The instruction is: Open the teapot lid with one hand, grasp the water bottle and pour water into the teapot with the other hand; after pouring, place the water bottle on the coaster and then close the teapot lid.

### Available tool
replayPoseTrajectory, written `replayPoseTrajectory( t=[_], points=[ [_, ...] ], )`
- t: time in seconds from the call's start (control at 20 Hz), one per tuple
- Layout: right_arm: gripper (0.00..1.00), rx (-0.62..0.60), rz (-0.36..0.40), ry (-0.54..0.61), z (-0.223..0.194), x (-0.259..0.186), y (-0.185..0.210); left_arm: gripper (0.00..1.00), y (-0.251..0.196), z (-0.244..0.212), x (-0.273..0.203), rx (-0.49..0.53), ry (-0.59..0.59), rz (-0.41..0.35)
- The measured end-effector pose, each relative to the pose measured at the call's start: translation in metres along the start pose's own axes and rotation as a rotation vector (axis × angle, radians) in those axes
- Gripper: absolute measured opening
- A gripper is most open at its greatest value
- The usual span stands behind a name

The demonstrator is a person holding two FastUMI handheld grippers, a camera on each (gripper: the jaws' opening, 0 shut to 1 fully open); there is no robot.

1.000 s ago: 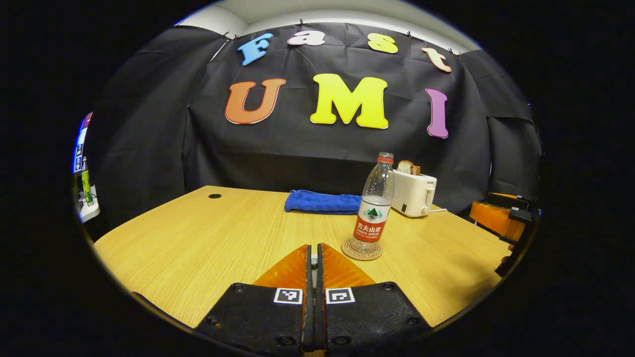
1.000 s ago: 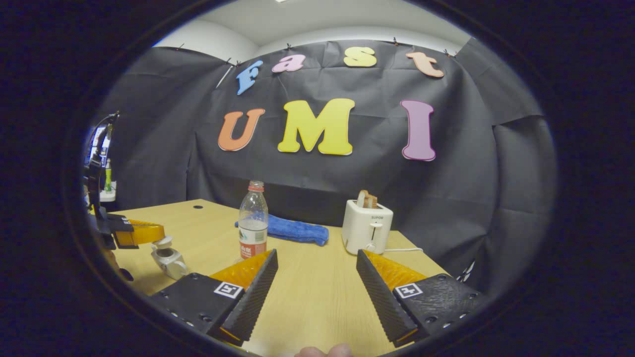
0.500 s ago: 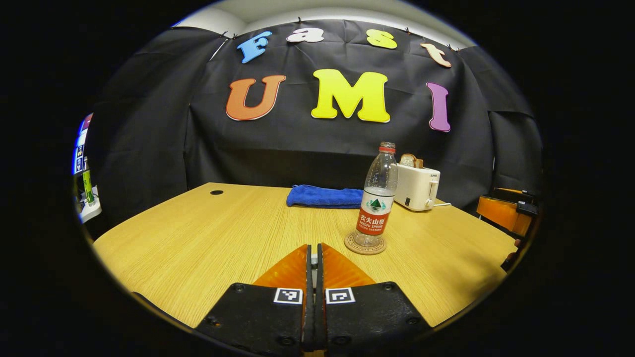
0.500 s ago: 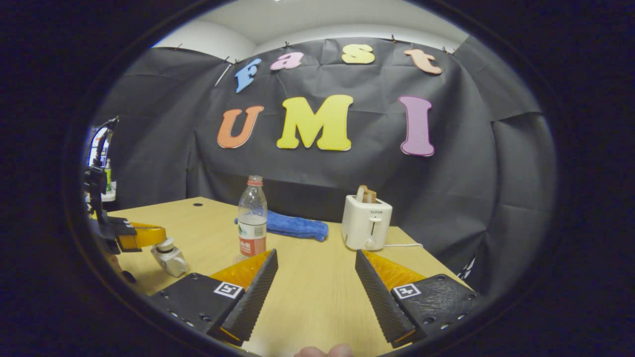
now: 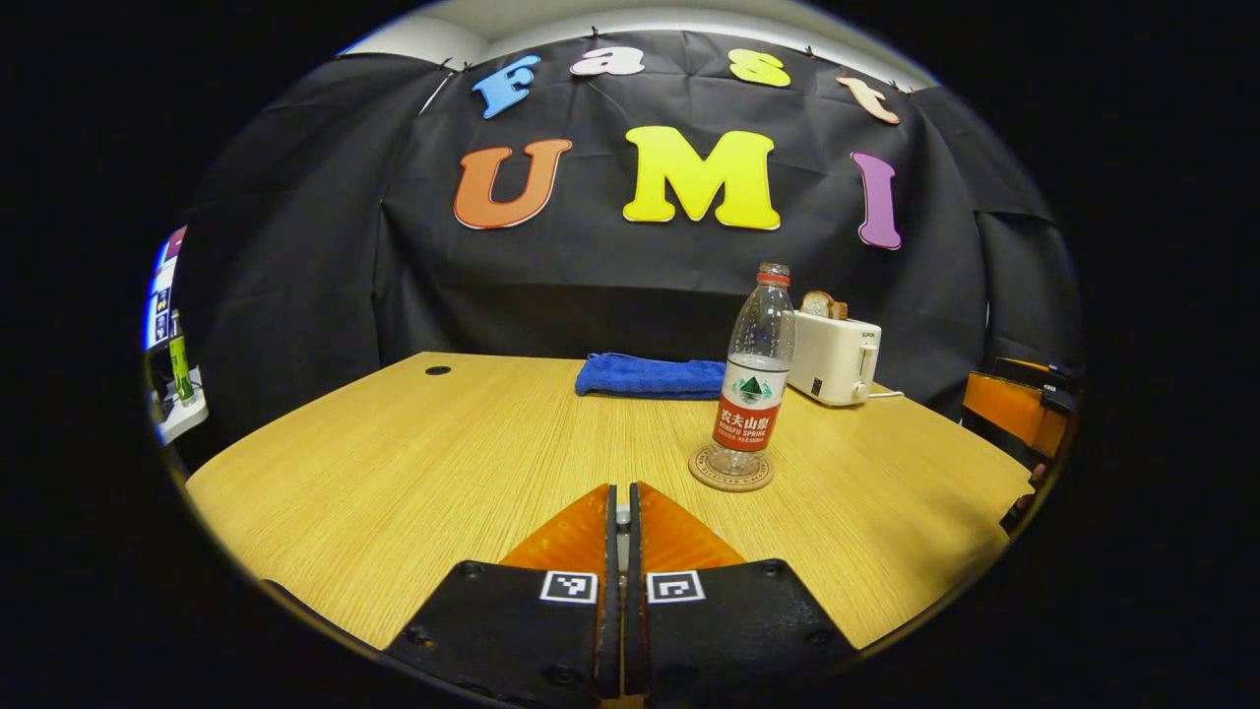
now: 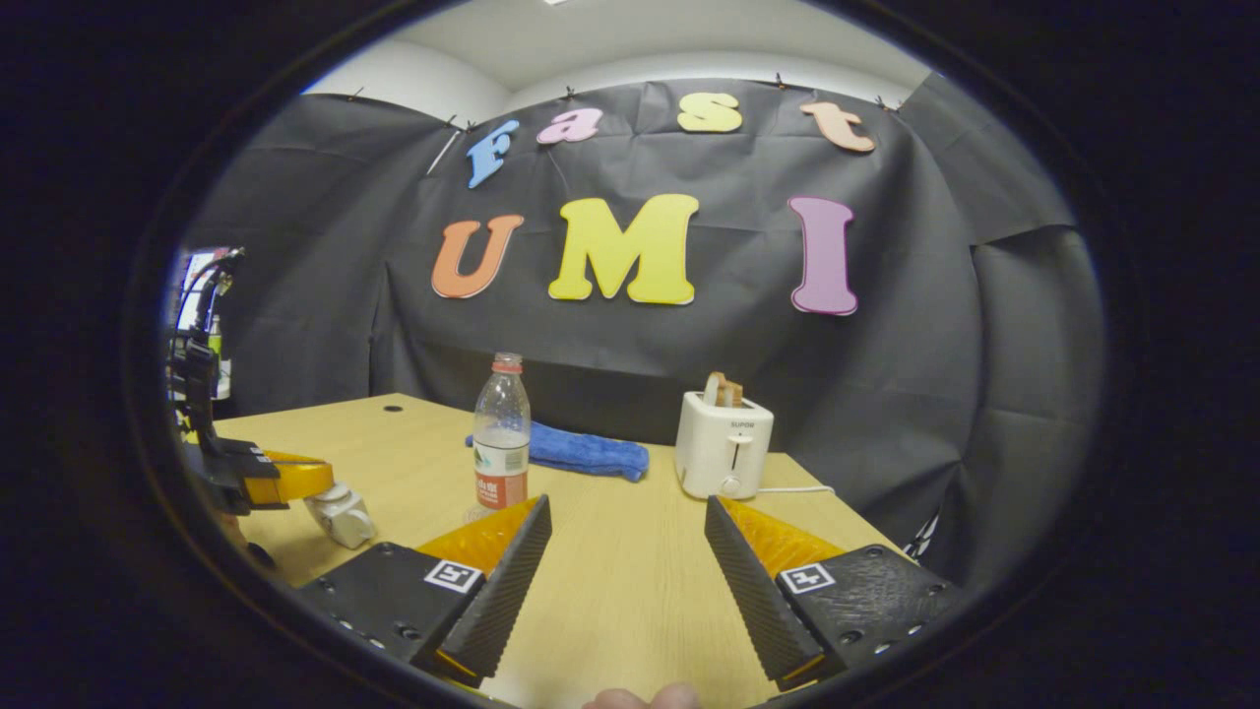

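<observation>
Left gripper [image 5: 617, 512], bottom centre of the left gripper view, jaws clenched on what may be the teapot lid's knob; right gripper [image 6: 627, 547], bottom centre of the right gripper view, jaws released and empty, while at lower left there the other gripper sits over the small pale teapot [image 6: 340, 512]. Step in hand reads as closing: lower the lid square onto the teapot before letting go. Beyond, mid-frame, clear ribbed plastic water bottle [image 5: 753, 379] upright on round woven coaster [image 5: 730, 470], wood-grain surface [image 5: 413, 463].
</observation>
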State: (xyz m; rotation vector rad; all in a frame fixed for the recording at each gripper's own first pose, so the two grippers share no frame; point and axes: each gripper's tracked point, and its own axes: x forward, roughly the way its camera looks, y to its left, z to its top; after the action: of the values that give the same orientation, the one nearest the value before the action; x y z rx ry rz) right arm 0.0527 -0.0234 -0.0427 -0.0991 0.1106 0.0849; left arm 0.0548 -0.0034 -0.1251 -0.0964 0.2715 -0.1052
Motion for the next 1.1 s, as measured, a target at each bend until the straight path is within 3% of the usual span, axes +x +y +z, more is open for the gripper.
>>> replayPoseTrajectory(
  t=[0.15,0.35,0.65,0.9,1.1],
  points=[
    [0.94,0.001,-0.006,-0.005,0.002,-0.004,-0.003,0.11,0.003,0.001,0.001,0.018,-0.008,0.041],
    [0.94,0.023,-0.026,-0.014,0.004,-0.009,-0.007,1.00,0.004,0.022,-0.010,0.019,-0.060,0.074],
    [0.94,0.069,-0.044,-0.065,0.031,-0.028,-0.009,1.00,-0.018,0.099,-0.049,0.058,-0.229,0.089],
    [0.94,0.046,-0.090,-0.129,0.048,-0.052,-0.014,0.99,-0.035,0.115,-0.078,0.042,-0.271,0.061],
    [0.94,0.051,-0.079,-0.142,0.053,-0.064,-0.003,0.99,-0.038,0.127,-0.092,0.058,-0.295,0.060]
  ],
)
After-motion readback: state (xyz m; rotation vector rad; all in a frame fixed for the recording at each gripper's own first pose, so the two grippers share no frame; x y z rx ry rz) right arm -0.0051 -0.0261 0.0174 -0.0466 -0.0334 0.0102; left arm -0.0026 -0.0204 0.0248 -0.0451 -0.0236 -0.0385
